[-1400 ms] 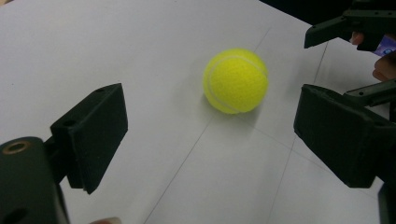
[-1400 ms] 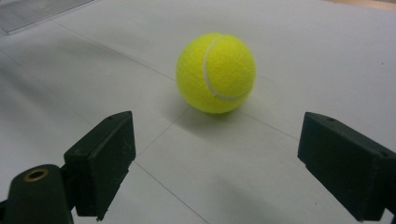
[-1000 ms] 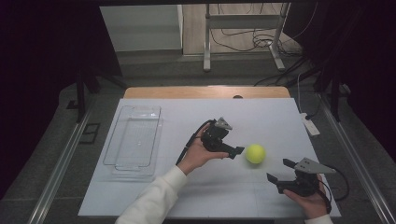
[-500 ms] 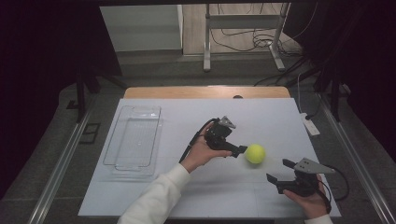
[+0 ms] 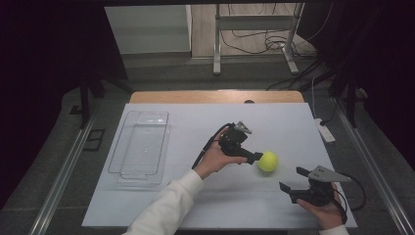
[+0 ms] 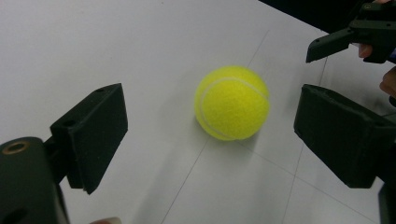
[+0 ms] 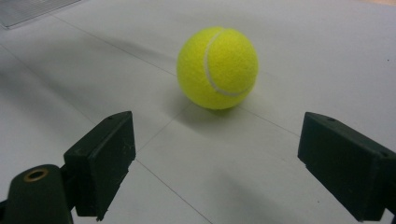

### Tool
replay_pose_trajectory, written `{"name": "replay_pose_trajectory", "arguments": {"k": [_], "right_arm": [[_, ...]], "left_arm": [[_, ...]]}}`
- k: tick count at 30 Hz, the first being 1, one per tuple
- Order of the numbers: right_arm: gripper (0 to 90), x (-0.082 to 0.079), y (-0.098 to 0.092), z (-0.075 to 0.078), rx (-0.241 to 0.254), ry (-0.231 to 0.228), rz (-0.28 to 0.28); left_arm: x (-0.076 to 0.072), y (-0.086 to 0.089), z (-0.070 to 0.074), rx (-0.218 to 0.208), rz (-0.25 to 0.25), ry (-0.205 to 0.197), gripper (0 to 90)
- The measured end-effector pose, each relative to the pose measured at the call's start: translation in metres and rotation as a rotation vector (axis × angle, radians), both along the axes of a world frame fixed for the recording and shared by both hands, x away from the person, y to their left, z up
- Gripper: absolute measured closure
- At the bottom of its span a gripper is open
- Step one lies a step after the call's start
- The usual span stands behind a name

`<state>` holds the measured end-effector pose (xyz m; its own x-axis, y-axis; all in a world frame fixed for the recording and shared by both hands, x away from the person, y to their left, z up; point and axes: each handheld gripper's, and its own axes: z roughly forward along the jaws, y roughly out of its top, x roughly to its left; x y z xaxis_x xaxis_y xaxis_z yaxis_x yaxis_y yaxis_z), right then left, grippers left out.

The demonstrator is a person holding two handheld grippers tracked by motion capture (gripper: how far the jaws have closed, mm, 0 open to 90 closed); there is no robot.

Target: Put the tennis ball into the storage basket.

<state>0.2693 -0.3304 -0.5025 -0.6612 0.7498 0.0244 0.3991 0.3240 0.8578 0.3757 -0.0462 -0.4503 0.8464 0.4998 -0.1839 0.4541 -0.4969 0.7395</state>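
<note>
A yellow tennis ball point(image 5: 267, 161) rests on the white table top point(image 5: 195, 205), right of centre. My left gripper point(image 5: 255, 157) is open just left of the ball, its tips almost at it. In the left gripper view the ball point(image 6: 232, 102) lies on the table a little ahead of the two spread jaws, which do not touch it. My right gripper point(image 5: 291, 178) is open near the front right, pointing at the ball from a short way off. In the right gripper view the ball point(image 7: 217, 67) sits beyond the jaws. The right gripper point(image 6: 345, 39) also appears past the ball in the left gripper view.
A clear plastic tray point(image 5: 117, 161) lies on the left part of the table with nothing in it. A white power strip point(image 5: 325, 131) sits at the right edge. The wooden table edge point(image 5: 215, 96) runs along the back.
My left gripper has edged a little to the right, closer to the ball. The ball and the right gripper have stayed in place.
</note>
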Motion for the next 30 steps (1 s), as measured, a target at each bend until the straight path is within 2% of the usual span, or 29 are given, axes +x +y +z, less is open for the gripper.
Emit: {"name": "replay_pose_trajectory", "arguments": {"k": [15,30], "right_arm": [[11.7,-0.001,0.0,0.0,-0.001,-0.001,-0.001],[11.7,0.0,0.0,0.0,0.003,0.0,0.003]], "left_arm": [[0.004,-0.011,0.001,0.003,-0.017,0.012,11.4],[0.01,-0.029,-0.009,0.021,-0.041,0.046,11.1]]}}
